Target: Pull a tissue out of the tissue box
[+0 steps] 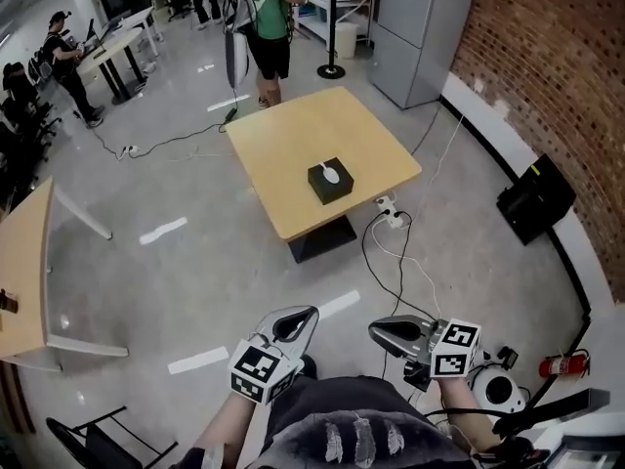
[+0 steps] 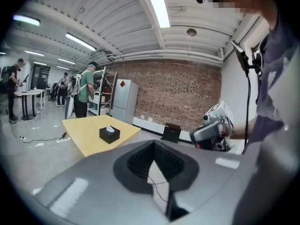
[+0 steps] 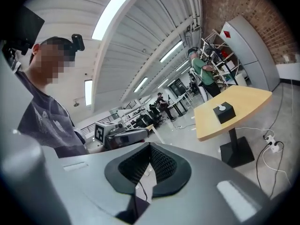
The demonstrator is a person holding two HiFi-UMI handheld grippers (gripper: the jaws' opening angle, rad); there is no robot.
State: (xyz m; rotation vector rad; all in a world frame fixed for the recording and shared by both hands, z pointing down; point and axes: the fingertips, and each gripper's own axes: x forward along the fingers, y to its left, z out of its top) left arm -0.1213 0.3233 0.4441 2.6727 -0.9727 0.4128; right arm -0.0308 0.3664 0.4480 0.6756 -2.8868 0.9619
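A black tissue box with a white tissue poking out of its top stands on a square wooden table well ahead of me. Both grippers are held low near my body, far short of the table. My left gripper is shut with nothing in it, and my right gripper looks shut and empty too. The left gripper view shows its jaws closed, with the box far off to the left. In the right gripper view the jaws are closed, and the box sits far off to the right.
A power strip and cables lie on the floor by the table's base. A black case rests against the brick wall at the right. A person in a green shirt stands beyond the table. Another table is at the left.
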